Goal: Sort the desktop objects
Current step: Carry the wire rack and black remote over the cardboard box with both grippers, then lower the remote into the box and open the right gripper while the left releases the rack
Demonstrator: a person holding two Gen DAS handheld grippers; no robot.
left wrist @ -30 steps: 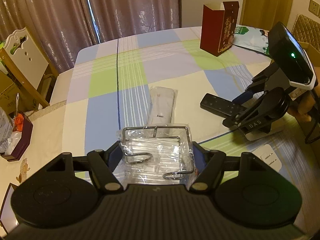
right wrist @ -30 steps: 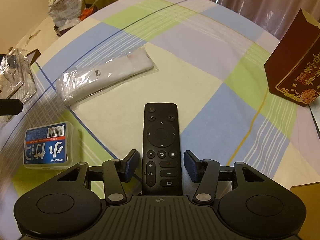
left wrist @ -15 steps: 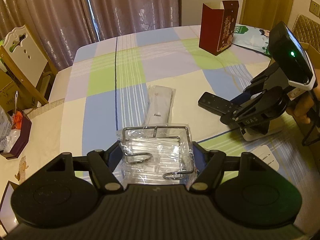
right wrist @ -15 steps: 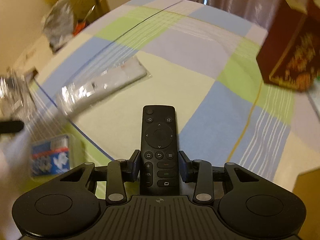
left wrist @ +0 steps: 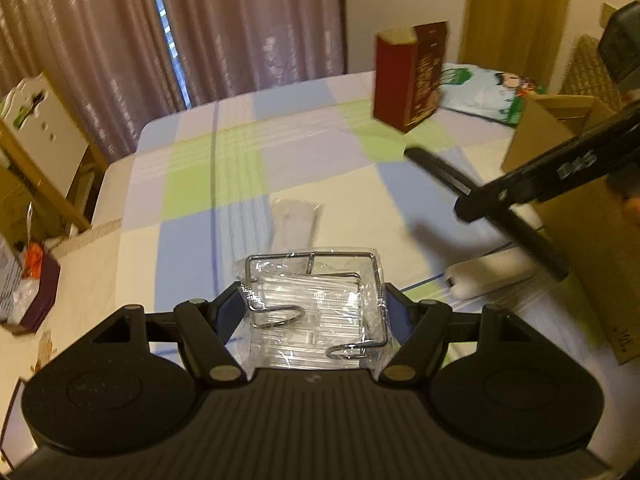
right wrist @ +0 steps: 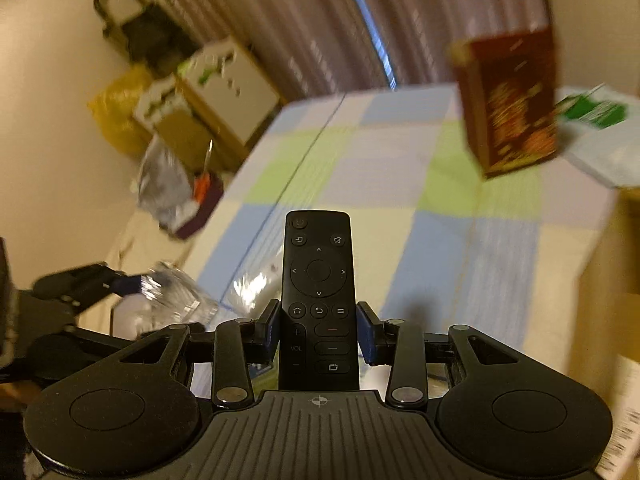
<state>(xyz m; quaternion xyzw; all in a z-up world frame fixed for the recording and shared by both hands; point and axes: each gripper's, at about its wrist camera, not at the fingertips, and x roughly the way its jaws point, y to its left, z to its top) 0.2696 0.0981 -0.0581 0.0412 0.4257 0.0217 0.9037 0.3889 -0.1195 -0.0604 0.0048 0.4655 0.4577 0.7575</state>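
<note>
Black remote [right wrist: 318,300] raised off table, bagged wire rack [left wrist: 314,306] gripped

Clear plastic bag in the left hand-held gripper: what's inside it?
Inside the clear plastic bag, held by the left hand-held gripper, is a bent chrome wire rack with two hooked ends. Glare and crinkles hide any smaller parts.

Checked cloth [left wrist: 224,184] in pale blue, green, lilac and cream covers the desk. Mauve curtains [left wrist: 248,28] hang behind, a bright slit between them. Ochre curtain [left wrist: 516,12] at far right. White-panelled wooden chair [left wrist: 44,148] stands off the desk's left side. Yellow bag [right wrist: 116,116] sits by the wall. Dark bag [right wrist: 144,28] above it, blurred.
</note>
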